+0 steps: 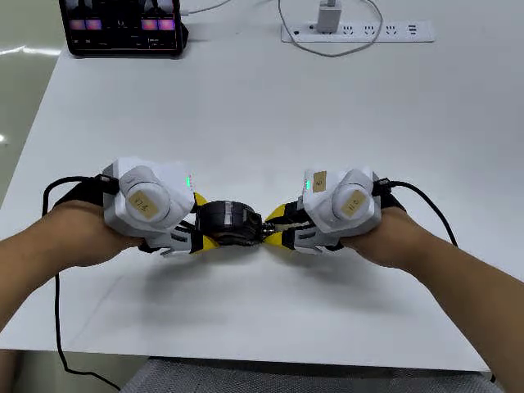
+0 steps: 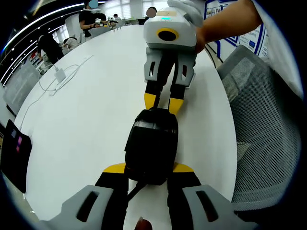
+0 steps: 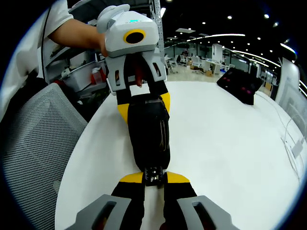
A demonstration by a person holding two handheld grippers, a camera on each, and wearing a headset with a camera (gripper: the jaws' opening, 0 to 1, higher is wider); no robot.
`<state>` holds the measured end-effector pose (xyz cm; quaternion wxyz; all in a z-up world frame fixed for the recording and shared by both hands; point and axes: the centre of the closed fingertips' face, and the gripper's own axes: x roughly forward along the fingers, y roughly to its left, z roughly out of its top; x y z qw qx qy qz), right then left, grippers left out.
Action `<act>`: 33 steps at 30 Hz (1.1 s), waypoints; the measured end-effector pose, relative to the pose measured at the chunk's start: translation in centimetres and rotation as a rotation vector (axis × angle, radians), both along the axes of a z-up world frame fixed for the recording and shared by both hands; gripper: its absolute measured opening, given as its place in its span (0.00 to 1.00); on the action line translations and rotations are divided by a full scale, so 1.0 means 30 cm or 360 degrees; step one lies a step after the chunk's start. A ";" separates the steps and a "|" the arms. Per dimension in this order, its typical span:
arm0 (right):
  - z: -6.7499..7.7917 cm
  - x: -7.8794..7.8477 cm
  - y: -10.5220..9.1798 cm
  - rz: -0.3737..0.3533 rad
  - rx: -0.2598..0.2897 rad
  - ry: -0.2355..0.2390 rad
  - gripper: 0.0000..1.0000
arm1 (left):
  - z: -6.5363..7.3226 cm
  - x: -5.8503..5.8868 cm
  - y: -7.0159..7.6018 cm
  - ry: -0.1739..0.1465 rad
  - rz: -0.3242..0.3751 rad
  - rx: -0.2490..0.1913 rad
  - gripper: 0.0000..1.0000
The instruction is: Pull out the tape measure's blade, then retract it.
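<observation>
Left gripper [image 2: 149, 167] own jaws sit at the bottom of the left gripper view, yellow tips clamped on either side of the tape measure [image 2: 151, 143], at the rear of the black case. Head view puts this gripper [image 1: 196, 233] left of centre, with the case [image 1: 228, 221] sticking out from its tips toward the middle.

Right gripper [image 3: 154, 178] has its jaws drawn narrow, yellow tips pinching the blade hook [image 3: 154, 175], a small metal tab right at the case mouth. No length of blade is visible outside the case; the hook sits against the body [image 3: 148, 134]. In the head view the right gripper [image 1: 277, 225] meets the case from the right, so the two grippers face each other tip to tip with the tape measure between them. Each one also appears at the top of the other's view: right gripper [image 2: 163, 103], left gripper [image 3: 144, 108].

Left hand [image 1: 78, 233] and right hand [image 1: 401, 237] wrap the white gripper housings, both low over the near part of the white table [image 1: 327, 123]. Whether the case rests on the table or is just above it, cannot tell. A black cable [image 1: 56, 270] runs back from the left gripper past the near table edge.

At the far edge of the table:
- a dark device with pink screens [image 1: 123, 24] on the left
- a white power strip [image 1: 360, 31] on the right, with a charger [image 1: 329, 15] plugged in

A grey mesh chair [image 2: 259, 120] stands beside the table.
</observation>
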<state>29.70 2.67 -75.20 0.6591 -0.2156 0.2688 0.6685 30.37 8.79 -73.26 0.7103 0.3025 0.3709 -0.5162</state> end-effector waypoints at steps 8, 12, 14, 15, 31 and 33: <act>0.000 -0.001 -0.003 -0.0001 -0.0004 0.0000 0.10 | 0.002 -0.001 -0.002 0.0008 -0.0012 0.0008 0.26; -0.001 0.002 -0.008 0.0008 -0.0011 -0.0003 0.10 | 0.003 -0.001 -0.003 0.0006 -0.0002 0.0004 0.26; -0.001 0.000 -0.014 0.0013 -0.0015 -0.0004 0.10 | 0.003 -0.001 -0.002 0.0007 0.0000 0.0001 0.26; 0.000 0.001 -0.022 0.0014 -0.0020 -0.0007 0.10 | 0.003 -0.001 -0.002 0.0007 -0.0003 0.0001 0.26; 0.006 0.000 -0.096 -0.0018 -0.0046 -0.0019 0.10 | 0.002 -0.003 0.000 0.0015 -0.0004 0.0003 0.26; 0.007 0.000 -0.106 -0.0020 -0.0051 -0.0022 0.10 | 0.002 -0.003 0.001 0.0016 -0.0003 0.0003 0.26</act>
